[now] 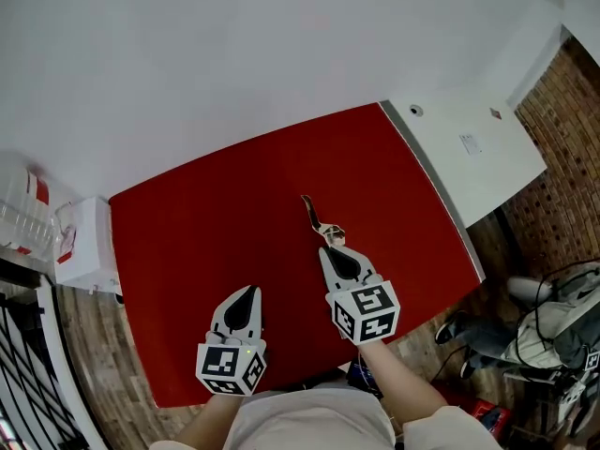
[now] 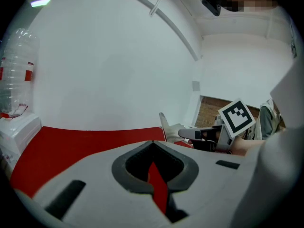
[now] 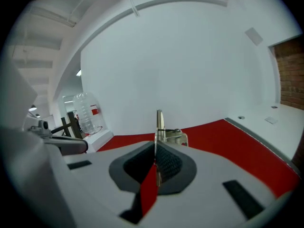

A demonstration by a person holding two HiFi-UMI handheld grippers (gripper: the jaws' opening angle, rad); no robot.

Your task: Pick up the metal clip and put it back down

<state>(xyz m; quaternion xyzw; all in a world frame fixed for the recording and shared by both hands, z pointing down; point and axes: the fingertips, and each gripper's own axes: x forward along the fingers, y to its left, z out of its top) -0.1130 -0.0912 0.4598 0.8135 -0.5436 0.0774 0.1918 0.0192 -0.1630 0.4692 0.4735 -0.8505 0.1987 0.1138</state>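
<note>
Left gripper (image 1: 249,291): jaws closed, empty, over the red mat (image 1: 206,223). Right gripper (image 1: 330,247): jaws clamped on the metal clip (image 1: 317,217), which projects forward beyond the tips, above the mat's centre.

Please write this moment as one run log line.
right gripper: shut on thin silver metal clip | left gripper: shut, empty | clip over red tabletop

Item count, head view:

- Grippers: two. The left gripper (image 1: 249,294) is at lower centre-left and the right gripper (image 1: 330,249) at lower centre.
- Metal clip (image 1: 314,216): one, at frame centre.
- Red table (image 1: 206,223): one.
- White counter (image 1: 469,148): one, at upper right.
- Clear plastic bottle (image 1: 19,204): one, at the left edge.
- White box (image 1: 89,242): one, at the left.
</note>
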